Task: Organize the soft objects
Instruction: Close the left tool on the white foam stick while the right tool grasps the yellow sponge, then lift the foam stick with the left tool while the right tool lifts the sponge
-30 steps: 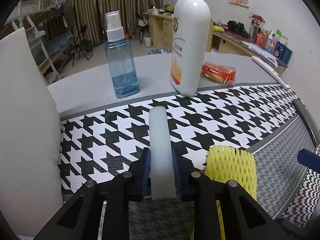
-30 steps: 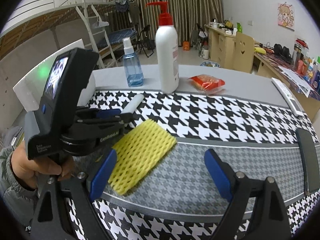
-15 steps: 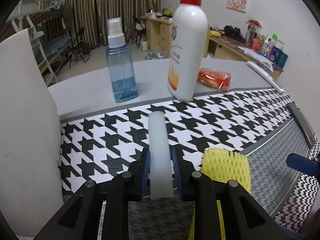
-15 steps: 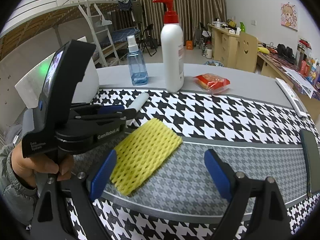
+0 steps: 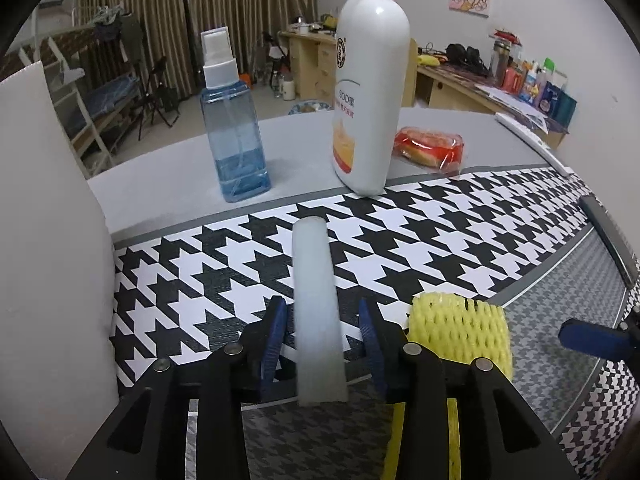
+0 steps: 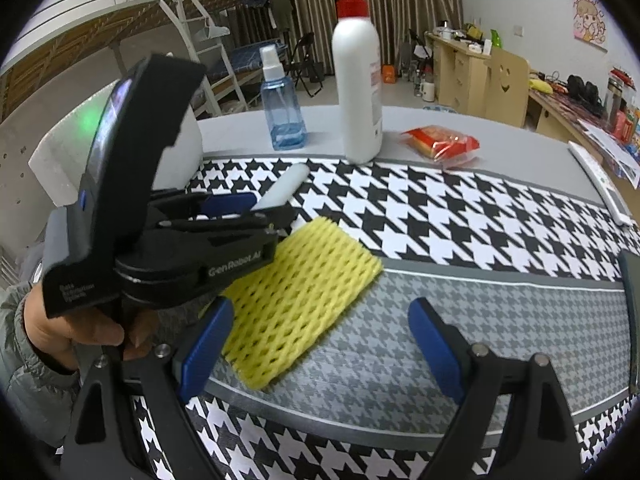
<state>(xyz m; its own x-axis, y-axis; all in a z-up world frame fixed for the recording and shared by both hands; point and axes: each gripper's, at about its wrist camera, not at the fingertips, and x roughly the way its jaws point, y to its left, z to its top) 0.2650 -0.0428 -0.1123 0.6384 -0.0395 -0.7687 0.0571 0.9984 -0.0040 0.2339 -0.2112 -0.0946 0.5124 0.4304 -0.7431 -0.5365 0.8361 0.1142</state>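
A pale translucent soft strip (image 5: 316,300) lies on the houndstooth cloth between the fingers of my left gripper (image 5: 322,328). The jaws stand apart with gaps on both sides of the strip. The strip also shows in the right wrist view (image 6: 282,191). A yellow foam net sleeve (image 6: 304,300) lies flat to the right of the left gripper; it also shows in the left wrist view (image 5: 460,328). My right gripper (image 6: 320,340) is open and empty, just in front of the sleeve.
A blue spray bottle (image 5: 234,120), a white pump bottle (image 5: 368,92) and a red snack packet (image 5: 430,148) stand at the back of the table. A white foam board (image 5: 44,240) stands at the left. A dark bar (image 6: 632,312) lies at the right edge.
My left gripper's jaws have opened off the pale strip, which now lies on the cloth. The right gripper has stayed open in about the same place.
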